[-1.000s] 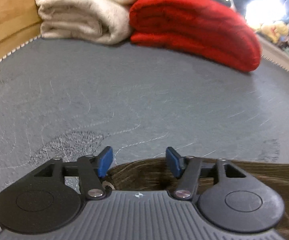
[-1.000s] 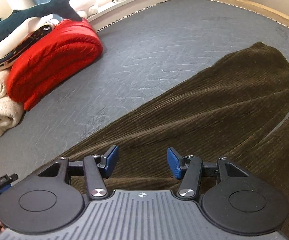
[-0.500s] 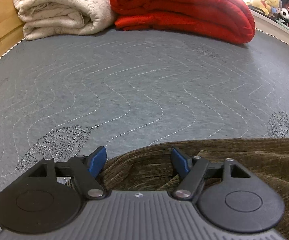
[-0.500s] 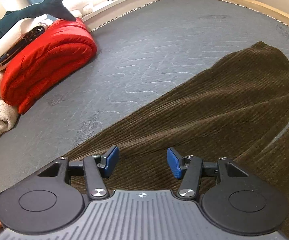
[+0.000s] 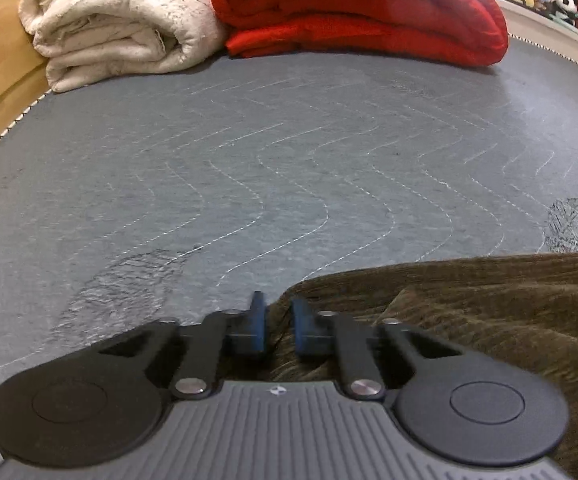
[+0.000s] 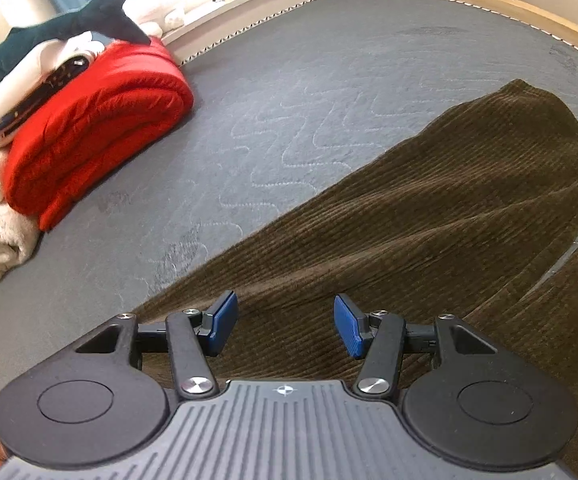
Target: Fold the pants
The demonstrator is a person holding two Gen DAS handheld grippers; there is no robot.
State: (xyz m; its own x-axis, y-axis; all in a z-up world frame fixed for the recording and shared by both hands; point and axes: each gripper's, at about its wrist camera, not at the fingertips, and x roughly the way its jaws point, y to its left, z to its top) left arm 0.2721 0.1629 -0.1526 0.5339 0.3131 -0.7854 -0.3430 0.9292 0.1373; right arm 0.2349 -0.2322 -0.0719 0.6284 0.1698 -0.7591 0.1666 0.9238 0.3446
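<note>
Brown corduroy pants (image 6: pixel 429 220) lie on a grey quilted bed surface (image 6: pixel 329 80), one leg stretching toward the far right. In the left wrist view the pants (image 5: pixel 489 312) fill the lower right, bunched at their edge. My left gripper (image 5: pixel 278 322) is shut on that edge of the pants, its blue pads (image 5: pixel 258 320) pinching a fold. My right gripper (image 6: pixel 285 316) is open and empty, low over the pants near their near end.
A folded red blanket (image 5: pixel 361 12) and a rolled cream blanket (image 5: pixel 121 32) lie at the far end of the grey bed surface (image 5: pixel 289 152). A plush shark (image 6: pixel 61 28) rests on the pile. A wooden frame (image 6: pixel 489 4) borders the bed.
My left gripper has closed on the pants' edge; its pads were wide apart before. The right gripper stays open and has shifted slightly over the pants.
</note>
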